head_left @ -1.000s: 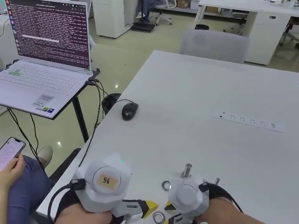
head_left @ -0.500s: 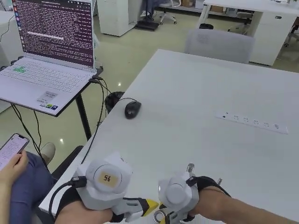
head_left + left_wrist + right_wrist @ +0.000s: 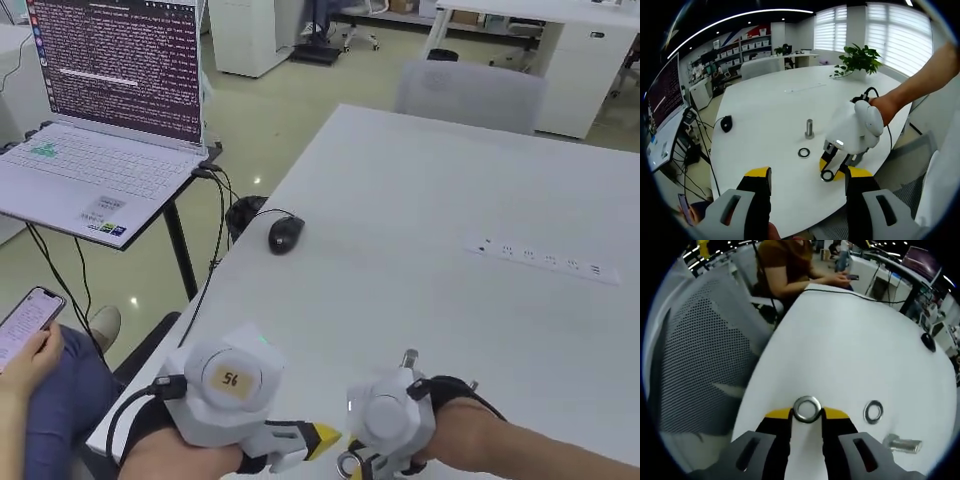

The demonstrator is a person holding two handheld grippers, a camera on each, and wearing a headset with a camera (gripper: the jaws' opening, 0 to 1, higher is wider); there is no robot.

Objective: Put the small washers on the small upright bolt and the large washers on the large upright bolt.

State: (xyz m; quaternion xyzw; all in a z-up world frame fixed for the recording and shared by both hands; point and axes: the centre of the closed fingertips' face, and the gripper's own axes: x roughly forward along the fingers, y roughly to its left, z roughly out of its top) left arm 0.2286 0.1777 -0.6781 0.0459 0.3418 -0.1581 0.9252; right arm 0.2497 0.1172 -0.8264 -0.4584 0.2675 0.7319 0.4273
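My right gripper (image 3: 806, 416) pinches a large washer (image 3: 806, 408) by its rim near the edge of the table (image 3: 850, 340); my left gripper (image 3: 807, 175) hangs open, empty. That thin hold could slip or pivot (the washer might roll off the edge). Its hole faces back along my jaws, while the large bolt (image 3: 809, 128) stands upright, axis vertical, so a tilted arrival would snag.

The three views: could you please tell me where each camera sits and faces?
Head view: on the headset, looking down the table to the mouse; left gripper, right gripper and a forearm at bottom.
Left gripper view: on the left gripper, along open jaws, facing the large bolt, loose washer and right gripper.
Right gripper view: on the right gripper, jaws shut on a washer, facing a seated person.
Both gripper views share the large bolt and loose washer.
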